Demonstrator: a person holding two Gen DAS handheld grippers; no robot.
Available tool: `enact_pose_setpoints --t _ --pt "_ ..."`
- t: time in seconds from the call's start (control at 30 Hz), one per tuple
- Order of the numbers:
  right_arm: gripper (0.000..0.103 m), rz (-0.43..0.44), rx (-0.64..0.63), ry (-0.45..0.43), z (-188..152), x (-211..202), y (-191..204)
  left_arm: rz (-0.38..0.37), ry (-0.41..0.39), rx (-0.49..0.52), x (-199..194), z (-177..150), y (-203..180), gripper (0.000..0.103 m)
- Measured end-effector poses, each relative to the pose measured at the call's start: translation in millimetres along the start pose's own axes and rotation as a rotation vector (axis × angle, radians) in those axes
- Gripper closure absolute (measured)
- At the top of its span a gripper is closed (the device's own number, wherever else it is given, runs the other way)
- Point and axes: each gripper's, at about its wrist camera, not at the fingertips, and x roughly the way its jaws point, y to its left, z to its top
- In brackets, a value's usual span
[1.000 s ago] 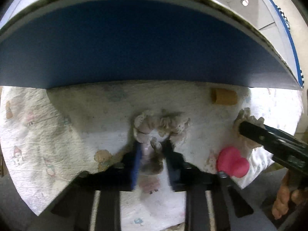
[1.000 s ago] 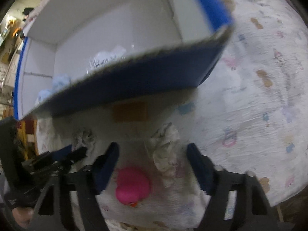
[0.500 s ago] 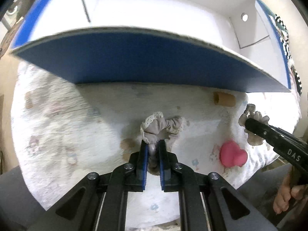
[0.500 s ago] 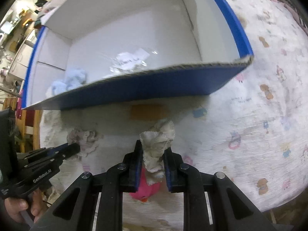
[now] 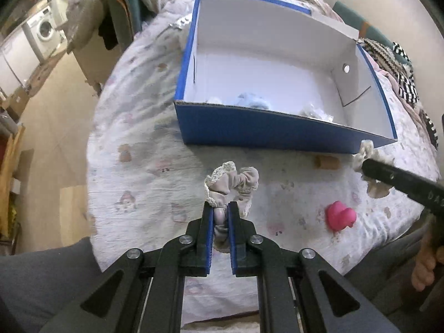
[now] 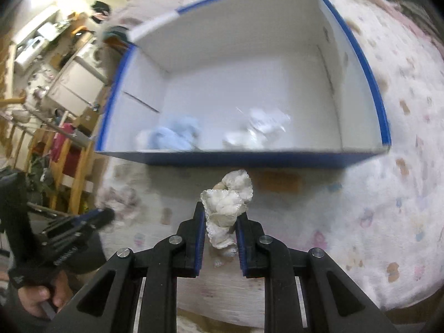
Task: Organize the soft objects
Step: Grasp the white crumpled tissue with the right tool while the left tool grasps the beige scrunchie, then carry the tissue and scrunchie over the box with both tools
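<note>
Each claw grips a scrunchie between its pads, the left claw [image 5: 221, 211] a grey scrunchie [image 5: 231, 187], the right claw [image 6: 221, 216] a cream one [image 6: 226, 208] (both poking lengthwise toward the blue box [image 5: 249, 127]).

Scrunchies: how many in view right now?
2. A grey scrunchie in the left gripper; a white scrunchie in the right gripper. The box may hide more.

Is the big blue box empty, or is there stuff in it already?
Not empty. The blue box is open, with a light blue soft thing and a whitish crumpled thing on its white floor.
</note>
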Motion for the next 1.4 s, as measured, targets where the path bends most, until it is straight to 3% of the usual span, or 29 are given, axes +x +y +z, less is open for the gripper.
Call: enact_pose_setpoints --t 0.23,0.43,0.77,1.07,1.23,1.4 --pt "0.081 0.033 -0.009 -0.047 -4 -23 4 0.002 -0.075 -0.059 -44 7 -7 0.094" --pt "0.081 0.045 -0.014 -0.118 -3 -32 9 -0.001 -0.172 -0.024 -64 30 -10 0.094" --pt "0.081 0.044 -0.032 -0.242 21 -34 9 -0.001 -0.188 0.011 -41 77 0 0.094" --pt "0.081 0.024 -0.064 -0.274 63 -25 3 0.021 -0.165 0.047 -10 117 -8 0.094" --pt "0.081 -0.017 -0.089 -0.255 92 -4 0 0.011 -0.144 0.041 20 126 -9 0.094" --pt "0.081 -0.028 -0.041 -0.173 97 24 -9 0.011 -0.107 0.021 46 123 -7 0.094"
